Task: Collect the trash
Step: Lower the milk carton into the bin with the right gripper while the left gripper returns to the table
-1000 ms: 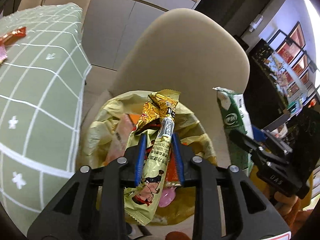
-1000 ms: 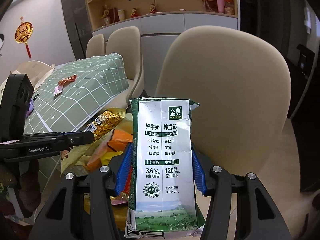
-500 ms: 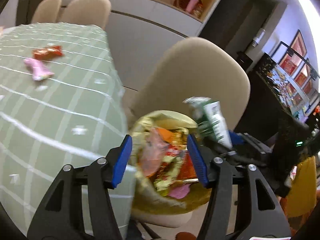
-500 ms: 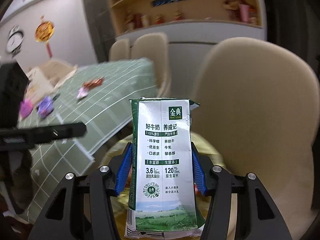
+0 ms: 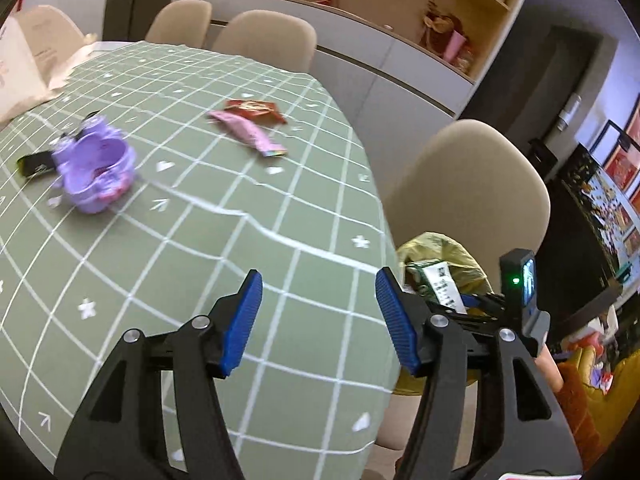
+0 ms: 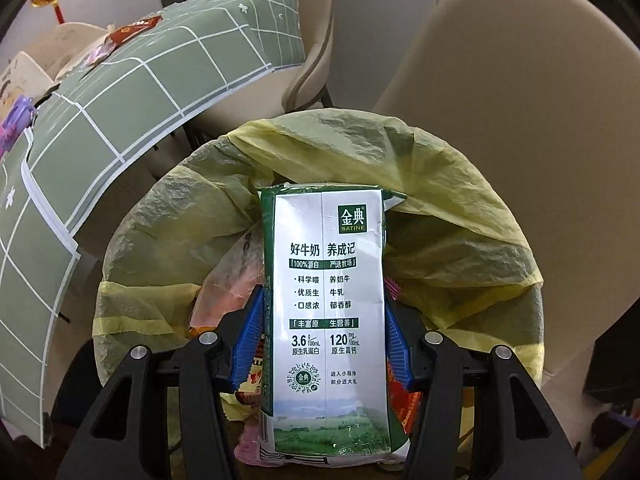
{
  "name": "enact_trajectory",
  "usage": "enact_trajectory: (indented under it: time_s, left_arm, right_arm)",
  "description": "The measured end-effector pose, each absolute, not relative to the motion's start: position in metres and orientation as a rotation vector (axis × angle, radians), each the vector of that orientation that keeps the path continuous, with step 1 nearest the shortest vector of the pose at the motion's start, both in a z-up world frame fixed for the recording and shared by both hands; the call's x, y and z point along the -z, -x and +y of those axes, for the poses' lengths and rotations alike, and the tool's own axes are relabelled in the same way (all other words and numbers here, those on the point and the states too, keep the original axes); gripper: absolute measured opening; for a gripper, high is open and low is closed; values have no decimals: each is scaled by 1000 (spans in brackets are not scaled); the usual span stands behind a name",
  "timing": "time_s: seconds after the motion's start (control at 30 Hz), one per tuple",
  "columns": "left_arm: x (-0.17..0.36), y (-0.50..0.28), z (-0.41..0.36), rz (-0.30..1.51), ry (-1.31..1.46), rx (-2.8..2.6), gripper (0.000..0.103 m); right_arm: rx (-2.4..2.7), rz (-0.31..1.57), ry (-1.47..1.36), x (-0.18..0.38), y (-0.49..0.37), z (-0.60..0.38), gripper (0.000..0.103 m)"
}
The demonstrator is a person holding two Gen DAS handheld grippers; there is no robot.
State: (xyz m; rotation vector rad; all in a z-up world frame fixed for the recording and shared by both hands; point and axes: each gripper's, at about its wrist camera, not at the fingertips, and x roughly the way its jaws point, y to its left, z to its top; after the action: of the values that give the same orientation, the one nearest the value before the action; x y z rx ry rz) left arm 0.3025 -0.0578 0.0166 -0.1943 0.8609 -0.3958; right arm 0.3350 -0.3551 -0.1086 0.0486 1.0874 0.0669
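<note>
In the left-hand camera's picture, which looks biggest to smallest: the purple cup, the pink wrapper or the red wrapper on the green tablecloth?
1. purple cup
2. pink wrapper and red wrapper: about alike; the red one lies farther off, so no ranking.

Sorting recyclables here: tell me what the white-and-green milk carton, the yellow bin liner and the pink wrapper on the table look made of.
White-and-green milk carton: coated paperboard, smooth and printed, judging by its sharp folded top edges.
Yellow bin liner: thin plastic film, translucent and finely crinkled.
Pink wrapper: probably plastic or foil film, lying flat with a crimped end; blur leaves the finish unclear.
</note>
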Motion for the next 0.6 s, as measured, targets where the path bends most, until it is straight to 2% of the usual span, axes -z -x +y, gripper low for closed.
enact_trajectory:
  time_s: [0.23, 0.6]
  left_arm:
    - [-15, -295, -39, 856, 206, 388, 59]
    - [-18, -303, 36, 817, 230, 208, 59]
  right_arm:
    - [-45, 1061, 35, 98, -309, -346, 57]
    - [-147, 826, -4, 5, -292, -310, 58]
